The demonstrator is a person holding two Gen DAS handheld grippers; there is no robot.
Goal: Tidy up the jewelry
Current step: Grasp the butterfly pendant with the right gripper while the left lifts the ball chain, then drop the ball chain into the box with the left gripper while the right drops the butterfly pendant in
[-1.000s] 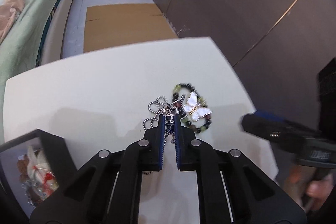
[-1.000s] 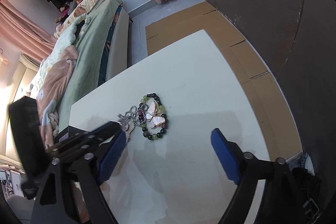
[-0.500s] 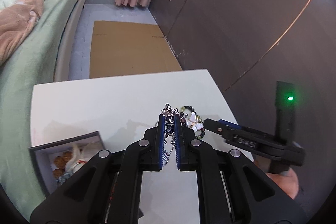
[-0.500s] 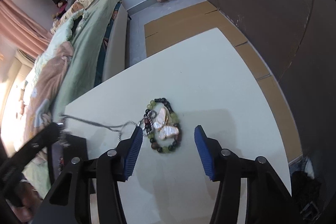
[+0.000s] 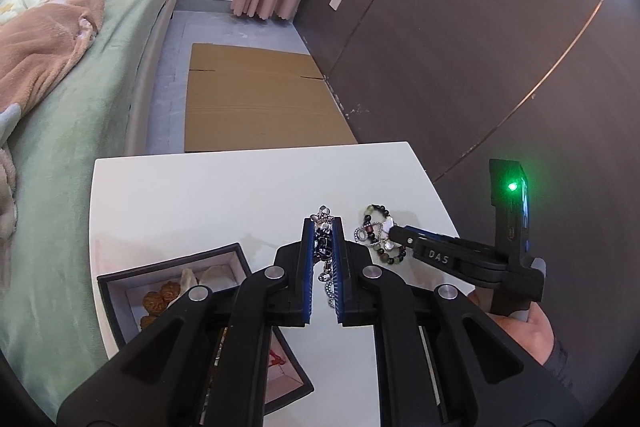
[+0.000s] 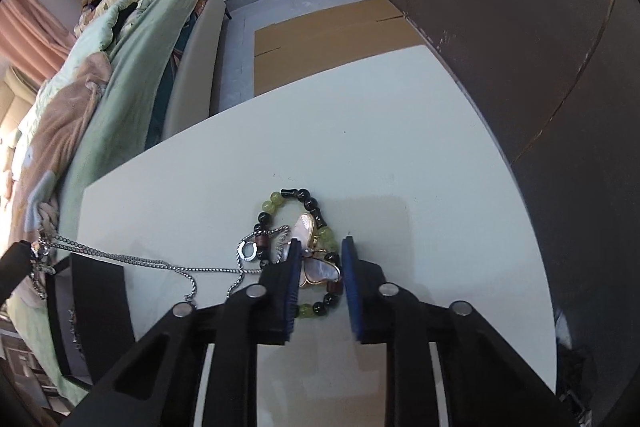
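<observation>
My left gripper (image 5: 323,225) is shut on a silver chain necklace (image 5: 325,251) and holds it above the white table (image 5: 200,195). In the right wrist view the chain (image 6: 160,262) stretches from the left gripper (image 6: 16,263) across to its ring clasp (image 6: 249,251), which lies beside a green and black beaded bracelet (image 6: 276,201). A pearly butterfly piece (image 6: 320,269) rests on that bracelet. My right gripper (image 6: 322,247) points down over it, its jaws closing with the butterfly between them and the pads at its wing edges. From the left wrist view, the right gripper (image 5: 396,231) covers part of the bracelet (image 5: 376,217).
An open dark jewelry box (image 5: 168,259) with trinkets inside sits at the table's near left corner, under my left gripper. A bed with green and tan covers (image 5: 60,87) runs along the left. Flat cardboard (image 5: 256,107) lies on the floor beyond the table, and a dark wall (image 5: 480,47) stands to the right.
My left gripper has lifted the chain up and away toward the box, pulling it taut. My right gripper has come down over the butterfly and its jaws have narrowed from wide apart to its wing edges.
</observation>
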